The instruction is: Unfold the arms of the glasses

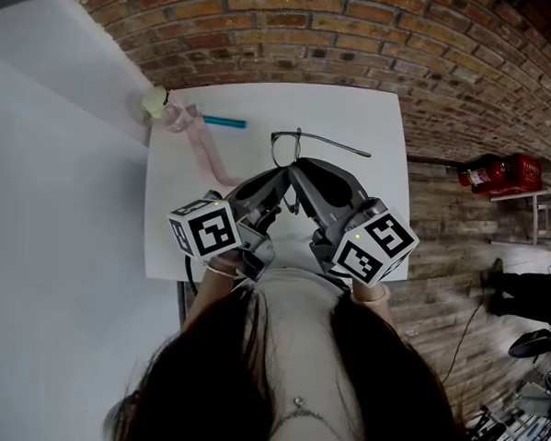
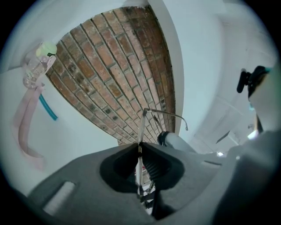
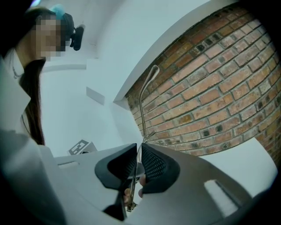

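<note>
The person is holding thin-wired metal glasses [image 1: 303, 138] up over the middle of the white table [image 1: 368, 211], with both grippers meeting at them from the near side. The left gripper [image 1: 280, 176] is reaching in from the near left, and the right gripper [image 1: 301, 173] from the near right. Their tips are lying just beside each other under the frame.

In the left gripper view, the left gripper [image 2: 139, 147] is pinching the wire of the glasses [image 2: 141, 127] with its jaws pressed together. From there the wire is rising to a corner, and one arm is running off to the right and ending in a curved tip. In the right gripper view, the right gripper [image 3: 137, 149] is likewise clamping the glasses [image 3: 141, 105] with its jaws closed. A single arm is standing up from them toward a hooked end.

In the head view, that arm is stretching out to the right, over the table. I cannot tell how the other arm is lying.

A teal pen [image 1: 223, 122] is lying near the table's far left edge. A pink strap [image 1: 205, 151] is trailing beside it from the far left corner. A red fire extinguisher [image 1: 499, 171] is lying on the floor, well off to the right.
</note>
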A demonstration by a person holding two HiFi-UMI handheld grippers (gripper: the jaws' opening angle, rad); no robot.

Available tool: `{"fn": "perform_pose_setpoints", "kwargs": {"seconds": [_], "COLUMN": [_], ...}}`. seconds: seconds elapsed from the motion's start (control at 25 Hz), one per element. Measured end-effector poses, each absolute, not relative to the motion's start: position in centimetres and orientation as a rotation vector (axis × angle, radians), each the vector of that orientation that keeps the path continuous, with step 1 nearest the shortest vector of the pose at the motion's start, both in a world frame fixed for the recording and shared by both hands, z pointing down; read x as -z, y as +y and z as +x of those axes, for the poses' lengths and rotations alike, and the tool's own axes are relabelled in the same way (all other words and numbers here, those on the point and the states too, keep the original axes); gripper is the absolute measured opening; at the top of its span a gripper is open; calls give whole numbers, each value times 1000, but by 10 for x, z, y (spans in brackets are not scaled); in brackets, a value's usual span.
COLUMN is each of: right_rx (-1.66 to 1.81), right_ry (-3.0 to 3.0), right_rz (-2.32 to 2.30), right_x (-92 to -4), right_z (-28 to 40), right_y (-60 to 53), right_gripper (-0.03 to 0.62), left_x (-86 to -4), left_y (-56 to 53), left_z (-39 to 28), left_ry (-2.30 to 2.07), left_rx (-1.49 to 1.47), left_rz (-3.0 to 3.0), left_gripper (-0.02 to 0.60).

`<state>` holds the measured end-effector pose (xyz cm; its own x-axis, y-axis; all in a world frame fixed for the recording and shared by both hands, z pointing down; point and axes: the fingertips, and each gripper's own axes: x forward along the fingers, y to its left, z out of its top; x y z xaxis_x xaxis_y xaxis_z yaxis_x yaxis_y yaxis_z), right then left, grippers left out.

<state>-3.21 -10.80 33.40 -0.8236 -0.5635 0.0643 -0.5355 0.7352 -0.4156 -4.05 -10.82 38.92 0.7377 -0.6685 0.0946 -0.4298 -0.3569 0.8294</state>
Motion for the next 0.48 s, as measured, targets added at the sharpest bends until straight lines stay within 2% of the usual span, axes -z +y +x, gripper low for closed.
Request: {"fn": "perform_pose_setpoints", "kwargs": {"seconds": [0.48], "right_rx": [614], "right_ry": [2854], "right_rz": [-899], "right_x": [-324], "right_z": [-30], "right_y": [-104], "right_gripper": [32], "left_x": [-388], "left_y": [-110], "left_z": [-46], "left_ry": [-844], "left_rx": [359], "left_rz": [1962], "left_gripper": [26]}}
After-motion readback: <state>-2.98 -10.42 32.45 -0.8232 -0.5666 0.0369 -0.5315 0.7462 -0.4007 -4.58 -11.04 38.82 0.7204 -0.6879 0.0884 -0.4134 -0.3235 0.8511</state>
